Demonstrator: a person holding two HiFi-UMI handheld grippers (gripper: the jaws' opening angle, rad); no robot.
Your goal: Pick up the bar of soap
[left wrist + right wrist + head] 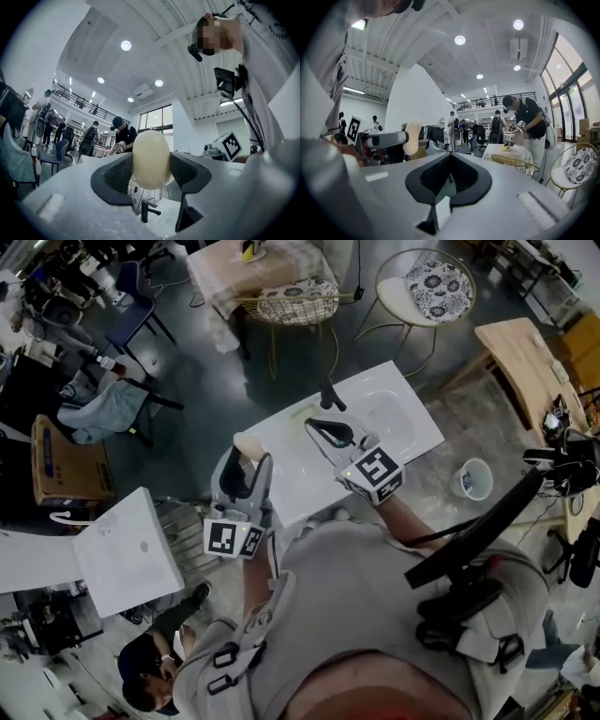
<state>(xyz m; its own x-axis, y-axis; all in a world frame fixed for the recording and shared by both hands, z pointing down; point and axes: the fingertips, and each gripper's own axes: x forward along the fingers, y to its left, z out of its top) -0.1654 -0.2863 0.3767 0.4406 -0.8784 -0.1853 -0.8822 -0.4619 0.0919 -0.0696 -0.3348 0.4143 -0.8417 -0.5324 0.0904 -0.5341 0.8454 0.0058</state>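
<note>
A cream oval bar of soap (247, 445) is pinched between the jaws of my left gripper (248, 458), held in the air over the left end of the white sink top (403, 423). In the left gripper view the soap (151, 159) stands upright with both dark pads pressed on its sides, and the black faucet (145, 211) is below it. My right gripper (330, 432) hovers over the sink top near the faucet (328, 396), its jaws together and empty. In the right gripper view its shut jaws (449, 177) point past the soap (411, 137) at the left.
Two wire chairs with patterned cushions (298, 301) (439, 287) stand behind the sink. To the right are a wooden table (525, 362) and a white bucket (473, 479). Another white sink unit (131, 549) is at the left, with a person (155, 671) below it.
</note>
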